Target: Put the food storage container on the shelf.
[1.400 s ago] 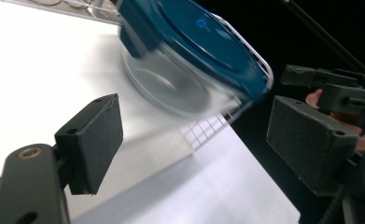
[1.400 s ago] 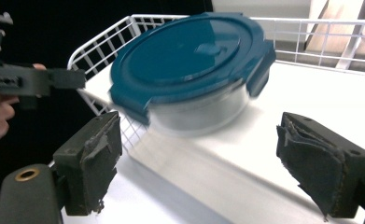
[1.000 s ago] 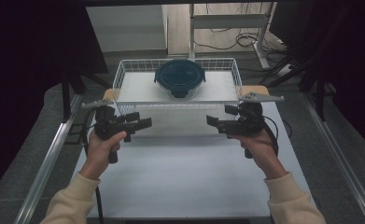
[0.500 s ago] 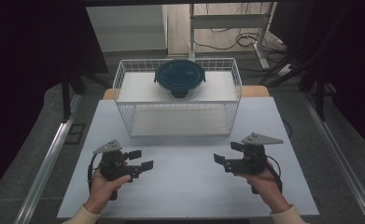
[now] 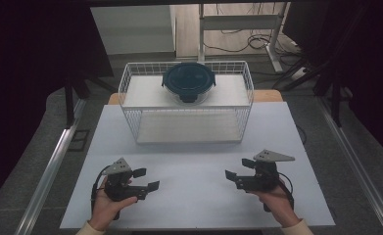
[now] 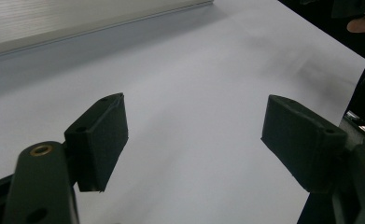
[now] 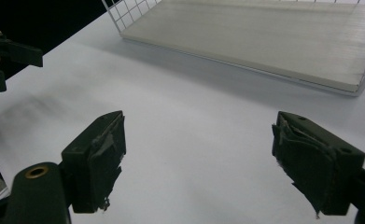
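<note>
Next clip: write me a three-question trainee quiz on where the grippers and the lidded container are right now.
1. True or false: the left gripper is shut on the dark lidded container.
2. Where does the container sit?
A. On the bare white table
B. On the top rack of the white wire basket
C. Between the jaws of the right gripper
3. Fill in: in both gripper views the jaws stand wide apart and hold ____.

Key:
1. False; it is open, low over the table's near edge, far from the container.
2. B
3. nothing
</note>
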{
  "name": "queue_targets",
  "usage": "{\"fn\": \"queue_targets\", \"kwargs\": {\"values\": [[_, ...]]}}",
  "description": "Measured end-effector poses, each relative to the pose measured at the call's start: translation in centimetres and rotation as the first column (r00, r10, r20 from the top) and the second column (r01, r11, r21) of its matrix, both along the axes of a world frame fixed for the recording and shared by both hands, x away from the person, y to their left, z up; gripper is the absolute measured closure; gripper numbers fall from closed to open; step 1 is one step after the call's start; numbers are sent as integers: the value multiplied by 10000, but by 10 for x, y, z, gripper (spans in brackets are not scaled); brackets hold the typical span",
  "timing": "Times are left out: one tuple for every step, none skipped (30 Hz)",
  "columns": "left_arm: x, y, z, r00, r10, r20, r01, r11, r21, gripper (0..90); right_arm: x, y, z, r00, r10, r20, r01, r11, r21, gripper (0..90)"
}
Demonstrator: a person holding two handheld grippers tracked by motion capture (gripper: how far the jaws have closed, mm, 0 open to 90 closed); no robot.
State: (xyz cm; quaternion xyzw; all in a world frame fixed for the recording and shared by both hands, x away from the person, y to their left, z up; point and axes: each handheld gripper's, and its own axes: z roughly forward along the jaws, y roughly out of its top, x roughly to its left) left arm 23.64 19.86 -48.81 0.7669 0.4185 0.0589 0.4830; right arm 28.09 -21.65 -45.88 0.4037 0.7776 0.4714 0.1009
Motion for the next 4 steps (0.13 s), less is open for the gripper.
{"fn": "queue_targets", "kwargs": {"values": [[0,-1,0,10000,10,3,-10,10000,6,220,0,0,0,10000,-13,11,13,10000,6,169],[0,-1,0,10000,6,2,-6,10000,-18,220,-1,0,-1,10000,-30,-41,30,10000,-10,166],[0,-1,0,10000,-13,8,13,10000,-15,220,0,0,-2,10000,-1,-20,1,10000,-66,166],[0,-1,1,10000,-50,26,50,10000,1,221,0,0,-3,10000,-3,-19,3,10000,-88,166]]}}
